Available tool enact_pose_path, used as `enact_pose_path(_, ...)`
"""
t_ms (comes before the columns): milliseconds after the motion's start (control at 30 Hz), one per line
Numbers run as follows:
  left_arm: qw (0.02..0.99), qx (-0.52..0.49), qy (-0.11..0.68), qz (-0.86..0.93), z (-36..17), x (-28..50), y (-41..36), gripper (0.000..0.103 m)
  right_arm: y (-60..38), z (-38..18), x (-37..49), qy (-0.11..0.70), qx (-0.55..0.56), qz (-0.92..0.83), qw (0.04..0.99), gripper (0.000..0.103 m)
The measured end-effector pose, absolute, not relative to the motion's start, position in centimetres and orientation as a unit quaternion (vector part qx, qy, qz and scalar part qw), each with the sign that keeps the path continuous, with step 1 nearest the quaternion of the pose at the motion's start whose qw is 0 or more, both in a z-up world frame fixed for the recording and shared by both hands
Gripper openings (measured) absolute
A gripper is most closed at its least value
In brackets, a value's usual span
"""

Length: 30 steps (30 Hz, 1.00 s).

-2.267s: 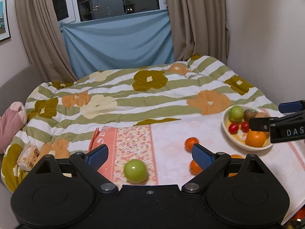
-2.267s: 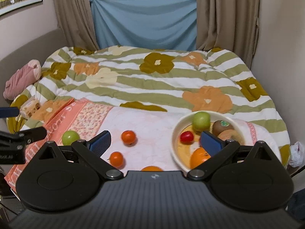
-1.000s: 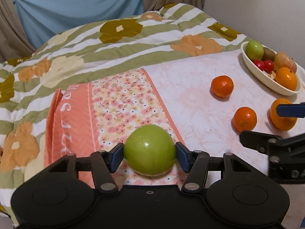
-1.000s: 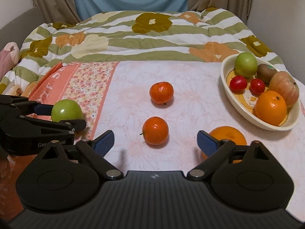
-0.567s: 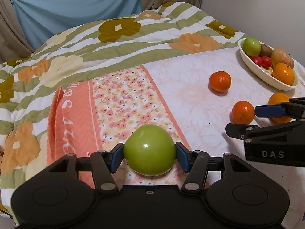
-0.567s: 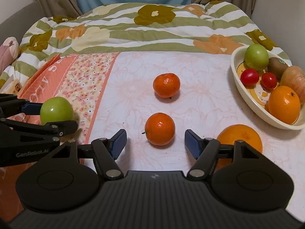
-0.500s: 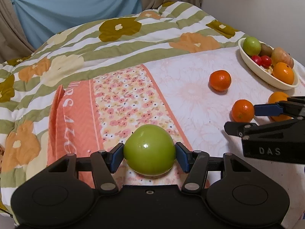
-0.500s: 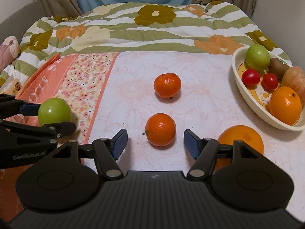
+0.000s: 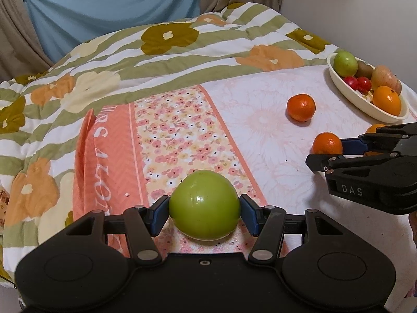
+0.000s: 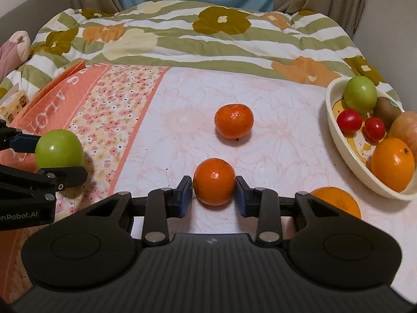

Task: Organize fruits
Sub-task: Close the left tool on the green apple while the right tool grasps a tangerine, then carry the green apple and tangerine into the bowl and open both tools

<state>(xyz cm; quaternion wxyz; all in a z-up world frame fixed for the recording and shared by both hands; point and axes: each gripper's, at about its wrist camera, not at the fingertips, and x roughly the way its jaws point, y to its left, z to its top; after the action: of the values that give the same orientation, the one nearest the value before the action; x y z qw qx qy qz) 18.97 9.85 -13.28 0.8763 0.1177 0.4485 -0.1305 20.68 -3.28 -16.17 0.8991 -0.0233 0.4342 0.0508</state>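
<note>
My left gripper [image 9: 204, 210] is shut on a green apple [image 9: 204, 204], held just above the flowered cloth; the apple also shows in the right wrist view [image 10: 59, 148]. My right gripper [image 10: 214, 195] is shut on a small orange tangerine [image 10: 214, 181] resting on the pale cloth; it shows in the left wrist view [image 9: 327, 143] too. A second tangerine [image 10: 233, 120] lies farther back. A larger orange [image 10: 338, 199] lies to the right of my right gripper. A cream fruit bowl [image 10: 338, 140] at the right holds a green apple, two red fruits, a kiwi, an orange and a reddish apple.
The fruits lie on a pink and white cloth [image 10: 273, 99] spread over a bed with a green striped flower quilt [image 10: 208, 41]. A wall stands right behind the bowl. A pink pillow [image 10: 13, 49] and a small packet [image 10: 13, 104] lie at the left edge.
My right gripper moved down and forward and closed its fingers on the near tangerine. My left gripper kept hold of the green apple and lifted it slightly.
</note>
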Motion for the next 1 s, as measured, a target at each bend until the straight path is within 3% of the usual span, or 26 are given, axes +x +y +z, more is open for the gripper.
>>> enact_pose_path(533,0.898,0.09,0.417,-0.104,-8.9,17.3,7.7,0.062,-5.9,-10.9,18.6,0.391,-0.021,0.081,0.917,0.048)
enact_pose_path(1000,0.915,0.077,0.381,-0.105,-4.4,16.8,0.8,0.062,-14.1,-6.0,17.6,0.355,-0.022,0.081,0.931,0.048)
